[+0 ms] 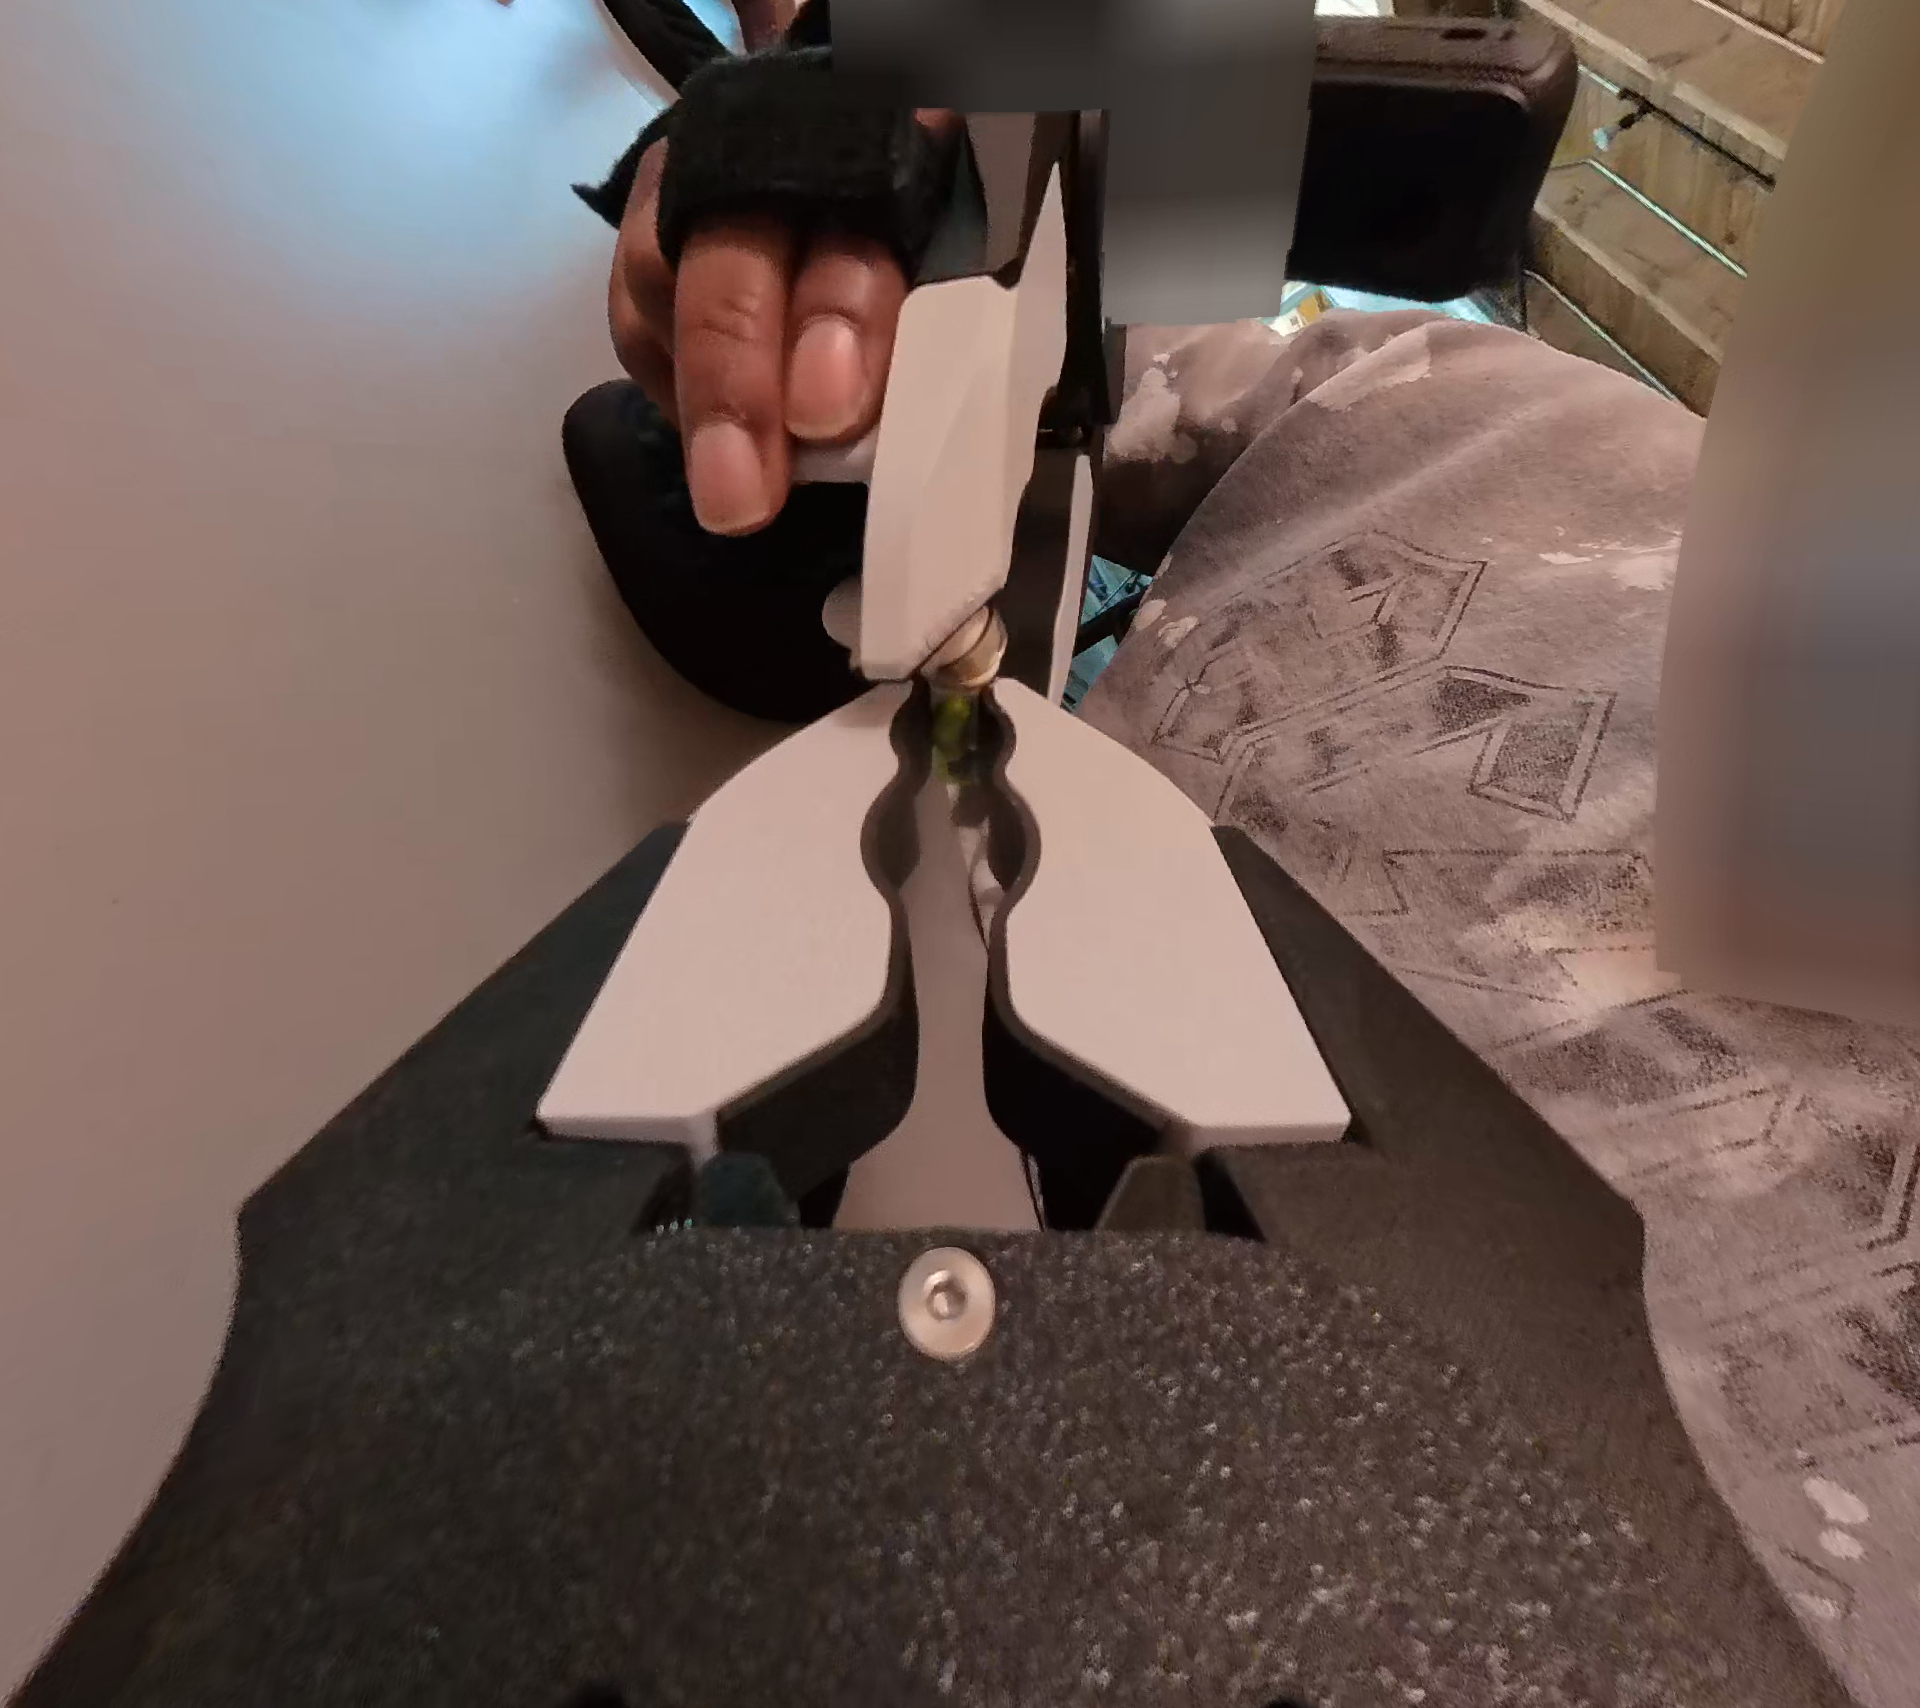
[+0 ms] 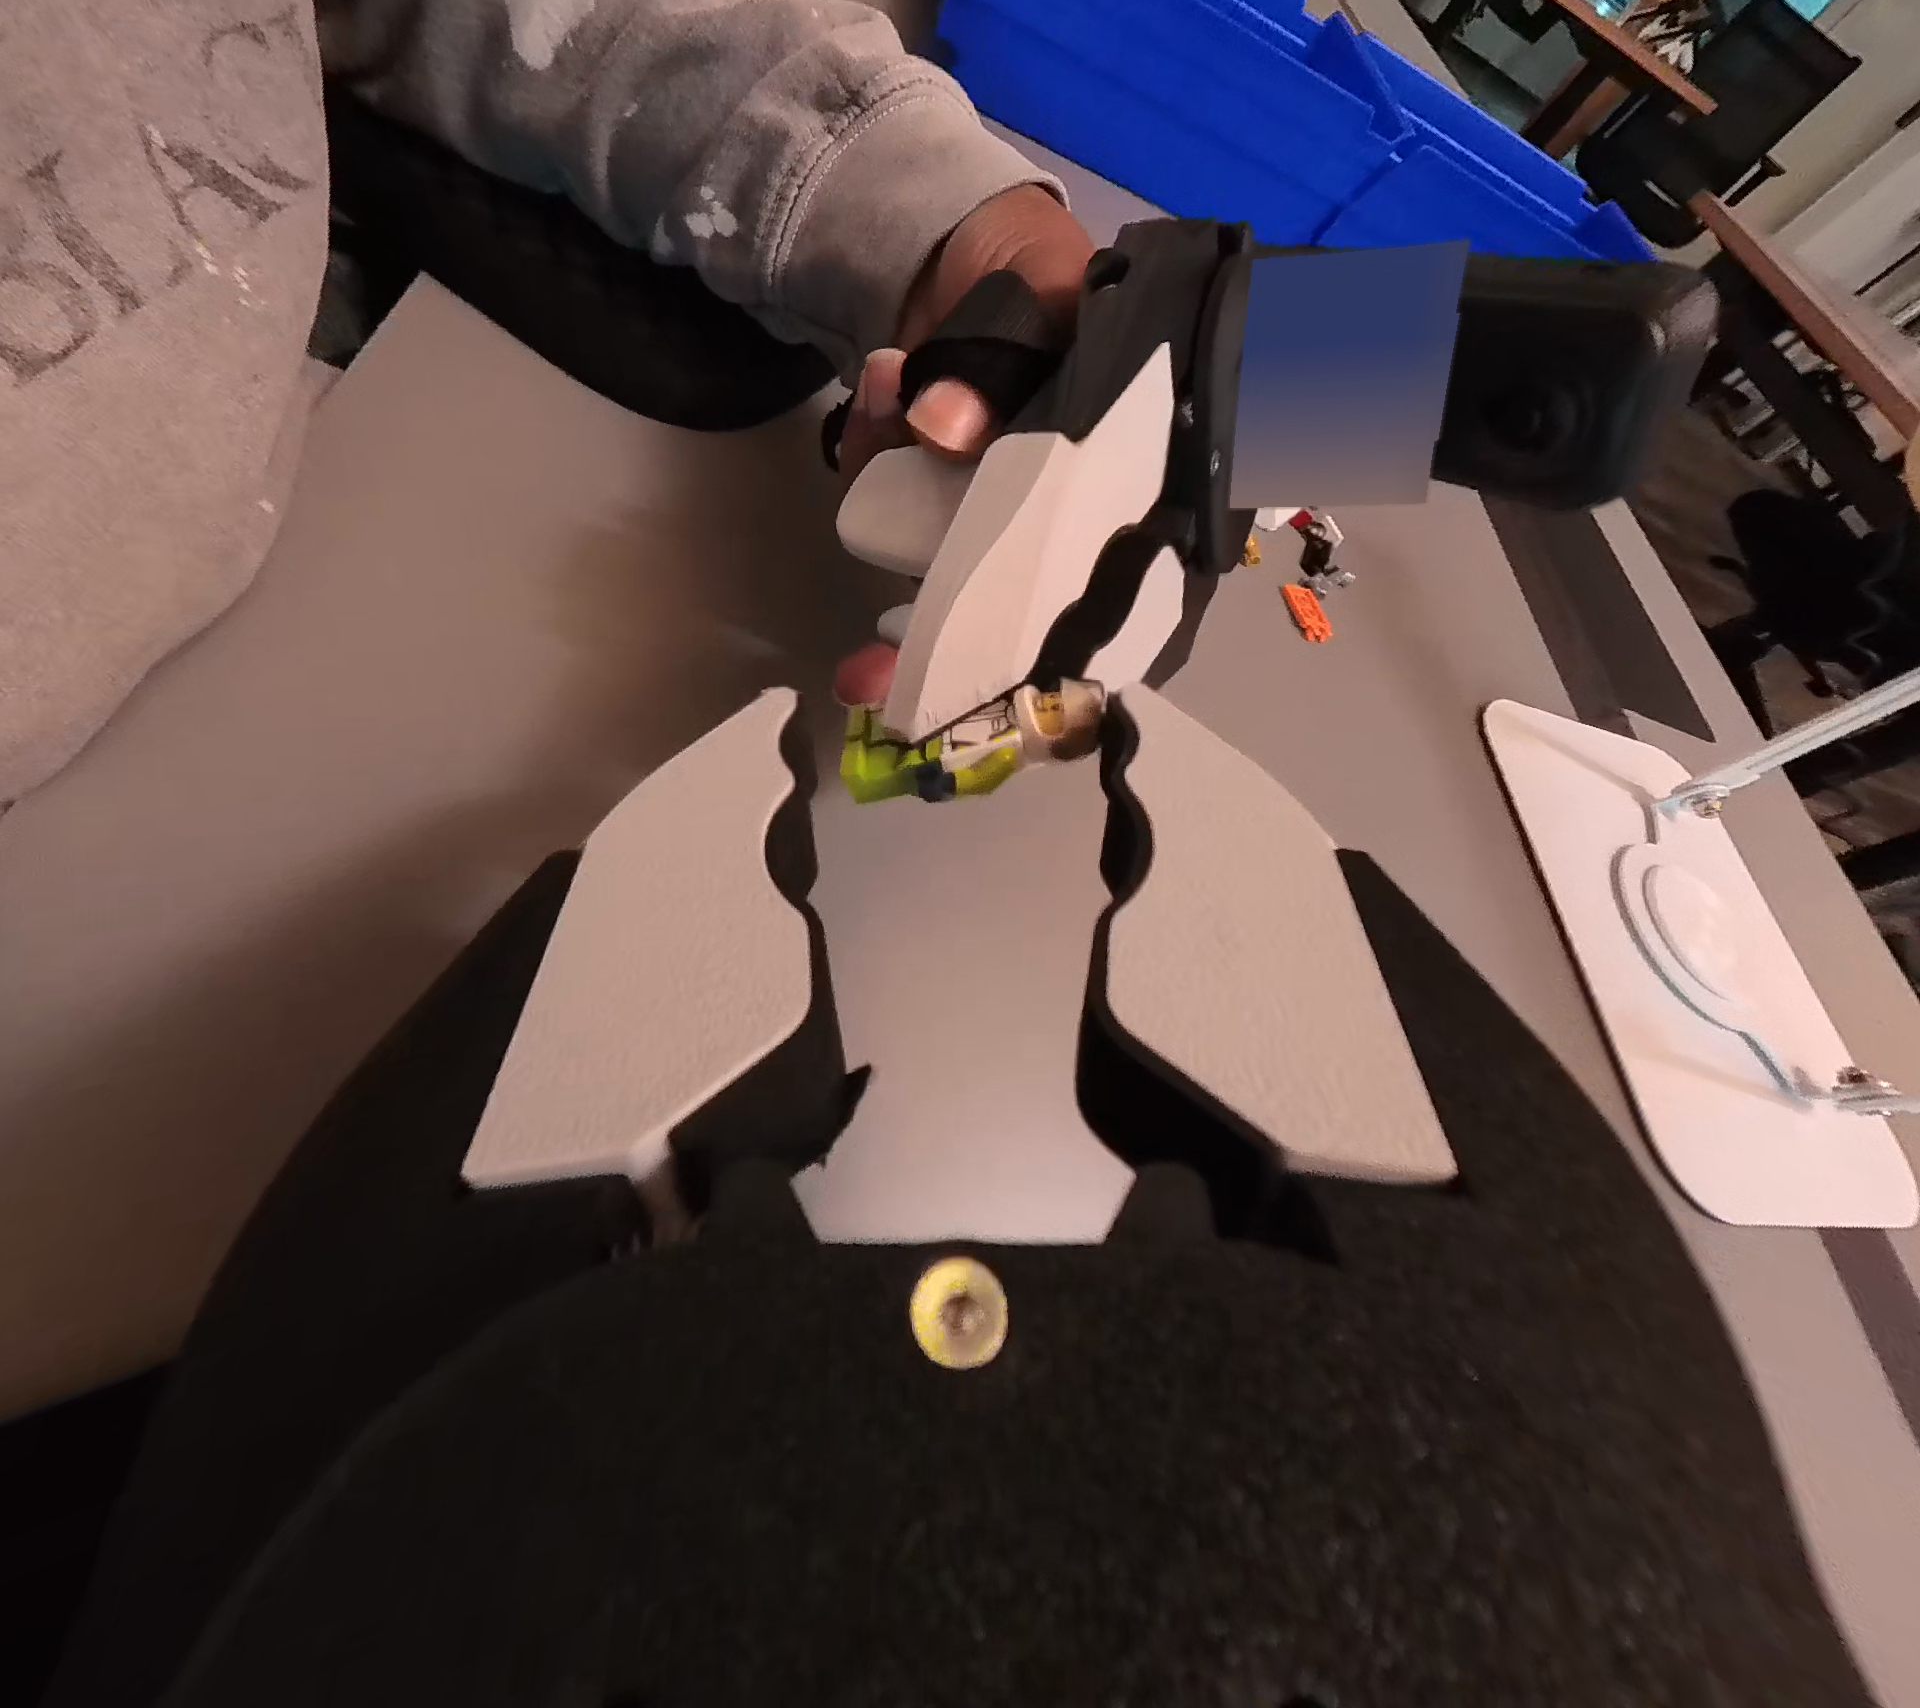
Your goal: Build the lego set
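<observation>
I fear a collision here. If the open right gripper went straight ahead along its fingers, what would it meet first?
Most likely the lime-green and white lego minifigure, held crosswise between the tips of the right gripper by the shut left gripper. Depth is unclear; the grey table lies beyond.

Left hand-held gripper (image 1: 951, 713) clamped; right hand-held gripper (image 2: 956, 708) spread apart.

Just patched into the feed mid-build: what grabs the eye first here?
A lime-green minifigure sits dead centre in the right wrist view, clamped sideways in the left gripper's jaws. The right gripper faces it, jaws open to either side of the figure. Behind them, bright blue bins line the far side of the grey table, with a few loose pieces to the right.
</observation>
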`<act>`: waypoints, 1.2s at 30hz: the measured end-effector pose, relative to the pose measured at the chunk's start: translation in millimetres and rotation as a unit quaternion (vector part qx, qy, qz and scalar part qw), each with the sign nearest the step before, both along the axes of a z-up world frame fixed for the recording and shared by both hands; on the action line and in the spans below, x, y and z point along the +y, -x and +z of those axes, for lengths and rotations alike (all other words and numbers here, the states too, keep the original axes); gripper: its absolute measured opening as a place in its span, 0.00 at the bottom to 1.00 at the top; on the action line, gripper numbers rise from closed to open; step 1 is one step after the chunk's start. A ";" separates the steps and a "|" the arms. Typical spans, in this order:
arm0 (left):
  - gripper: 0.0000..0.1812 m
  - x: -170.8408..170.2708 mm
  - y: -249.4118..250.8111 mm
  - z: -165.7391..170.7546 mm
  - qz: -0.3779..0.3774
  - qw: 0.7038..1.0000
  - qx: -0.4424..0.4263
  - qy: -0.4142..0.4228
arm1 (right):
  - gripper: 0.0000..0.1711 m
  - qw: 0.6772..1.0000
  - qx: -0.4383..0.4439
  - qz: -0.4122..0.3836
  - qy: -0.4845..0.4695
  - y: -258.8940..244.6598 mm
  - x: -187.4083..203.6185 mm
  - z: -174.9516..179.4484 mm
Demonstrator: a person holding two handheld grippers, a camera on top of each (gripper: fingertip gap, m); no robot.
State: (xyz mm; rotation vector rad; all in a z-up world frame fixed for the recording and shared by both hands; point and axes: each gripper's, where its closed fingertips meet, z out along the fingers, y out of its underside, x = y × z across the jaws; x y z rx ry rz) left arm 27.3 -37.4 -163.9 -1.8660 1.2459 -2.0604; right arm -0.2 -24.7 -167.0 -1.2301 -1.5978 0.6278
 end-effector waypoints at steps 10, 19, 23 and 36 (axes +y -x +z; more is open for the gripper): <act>0.04 -7.3 -0.8 2.3 -0.020 1.000 -0.007 0.014 | 0.28 1.000 0.017 0.006 -0.006 -0.8 -5.5 3.1; 0.04 -7.1 -3.5 -2.0 -0.017 1.000 0.001 0.017 | 0.28 0.999 0.027 -0.010 0.025 -3.1 -4.9 -1.4; 0.04 0.2 -3.1 -10.7 0.005 0.999 0.028 -0.030 | 0.29 0.992 0.058 -0.016 0.115 -7.3 1.6 4.5; 0.04 0.3 -3.0 -28.7 0.014 0.990 0.083 -0.116 | 0.19 0.983 0.055 -0.033 0.173 -8.6 21.9 1.7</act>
